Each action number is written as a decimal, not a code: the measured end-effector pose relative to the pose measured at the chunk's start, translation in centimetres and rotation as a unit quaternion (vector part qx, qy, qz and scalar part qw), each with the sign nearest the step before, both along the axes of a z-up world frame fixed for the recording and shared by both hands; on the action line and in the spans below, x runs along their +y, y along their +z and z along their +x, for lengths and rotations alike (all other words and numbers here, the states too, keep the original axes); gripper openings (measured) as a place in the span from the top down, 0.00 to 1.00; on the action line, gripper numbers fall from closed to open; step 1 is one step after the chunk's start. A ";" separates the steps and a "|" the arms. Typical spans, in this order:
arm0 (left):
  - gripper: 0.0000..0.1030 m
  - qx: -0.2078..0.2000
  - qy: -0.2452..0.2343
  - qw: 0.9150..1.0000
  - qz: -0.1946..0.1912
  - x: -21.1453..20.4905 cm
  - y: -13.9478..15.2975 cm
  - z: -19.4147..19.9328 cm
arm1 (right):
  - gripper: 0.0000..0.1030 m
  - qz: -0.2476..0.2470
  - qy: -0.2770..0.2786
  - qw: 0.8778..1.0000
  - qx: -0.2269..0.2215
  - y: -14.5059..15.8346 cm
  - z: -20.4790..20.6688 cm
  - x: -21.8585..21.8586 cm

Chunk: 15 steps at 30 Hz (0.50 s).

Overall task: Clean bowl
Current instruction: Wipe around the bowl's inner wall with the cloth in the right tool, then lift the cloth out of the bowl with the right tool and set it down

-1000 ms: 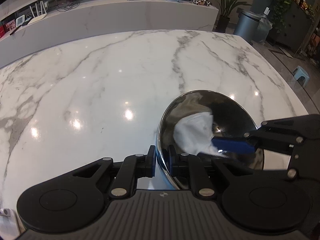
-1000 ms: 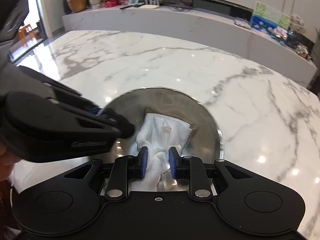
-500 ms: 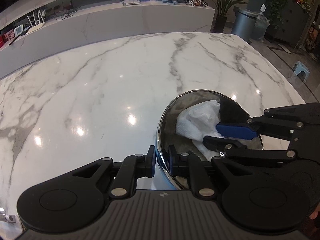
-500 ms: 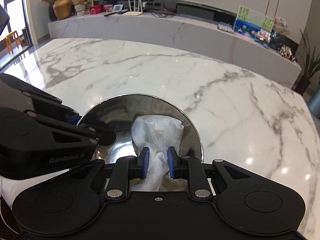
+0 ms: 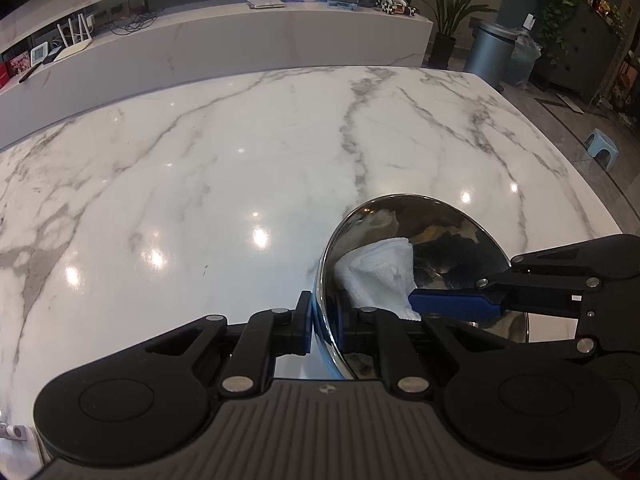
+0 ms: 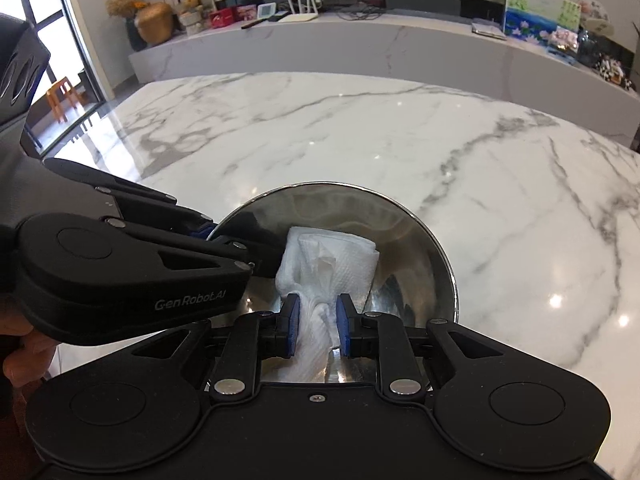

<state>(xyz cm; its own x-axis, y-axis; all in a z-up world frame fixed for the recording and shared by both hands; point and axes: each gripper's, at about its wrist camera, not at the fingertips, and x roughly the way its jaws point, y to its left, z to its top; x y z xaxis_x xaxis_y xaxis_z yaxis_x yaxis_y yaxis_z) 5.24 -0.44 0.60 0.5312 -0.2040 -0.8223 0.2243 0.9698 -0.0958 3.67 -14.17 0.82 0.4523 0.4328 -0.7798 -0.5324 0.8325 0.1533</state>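
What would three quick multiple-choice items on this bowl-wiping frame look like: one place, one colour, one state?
1. The paper towel lies:
A. inside the bowl
B. on the marble table
C. on the floor

2. The right gripper's pads are:
A. red
B. blue
C. green

3. The left gripper is:
A. open above the table
B. shut on the bowl's rim
C. shut on the towel

Answers: 1 A, the towel sits against the steel interior; 2 B, blue pads flank the towel; 3 B, its jaws pinch the rim.
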 end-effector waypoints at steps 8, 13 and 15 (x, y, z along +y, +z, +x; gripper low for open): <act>0.91 -0.001 -0.001 1.000 0.001 -0.6 0.1 0.1 | 0.82 -0.009 0.018 1.000 0.001 0.0 -0.3 0.2; 0.91 -0.004 0.001 1.000 0.013 -0.5 0.1 0.1 | 0.82 -0.032 0.026 0.999 -0.006 -0.1 -0.6 0.5; 0.91 -0.006 0.002 1.000 0.020 -0.4 0.0 0.0 | 0.83 -0.039 0.027 0.999 -0.005 -0.2 -0.7 0.5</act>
